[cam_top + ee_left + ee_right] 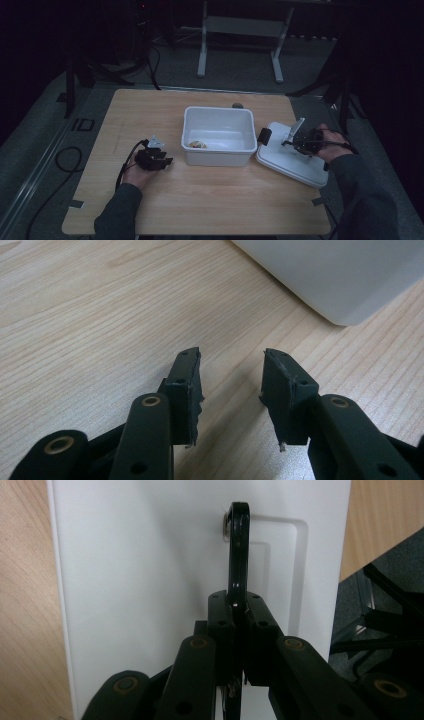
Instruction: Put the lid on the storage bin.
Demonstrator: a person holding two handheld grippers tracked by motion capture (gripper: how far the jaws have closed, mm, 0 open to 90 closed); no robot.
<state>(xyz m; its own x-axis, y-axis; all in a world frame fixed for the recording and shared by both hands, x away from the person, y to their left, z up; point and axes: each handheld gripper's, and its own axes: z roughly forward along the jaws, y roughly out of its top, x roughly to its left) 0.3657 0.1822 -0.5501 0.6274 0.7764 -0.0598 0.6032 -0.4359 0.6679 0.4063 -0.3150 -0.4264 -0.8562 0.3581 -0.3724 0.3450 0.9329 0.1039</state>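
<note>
Between the right gripper's point(239, 612) clamped jaws stands the black handle point(238, 550) of the flat white plastic lid point(292, 160), so lifting it onto the white rectangular tub point(218, 136) seems next, while the left gripper point(232, 390) waits, jaws apart.

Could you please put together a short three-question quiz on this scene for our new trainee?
1. True or false: the left gripper is clamped on the white bin.
2. Multiple choice: the right gripper is shut on which thing? A) the bin's rim B) the black handle of the white lid C) a cable
3. Short answer: where does the lid lie relative to the bin, seen from the high view?

Key
1. False: its jaws stand apart over bare table, beside the bin.
2. B
3. To the bin's right, flat on the table, with a corner past the table's right edge.
</note>
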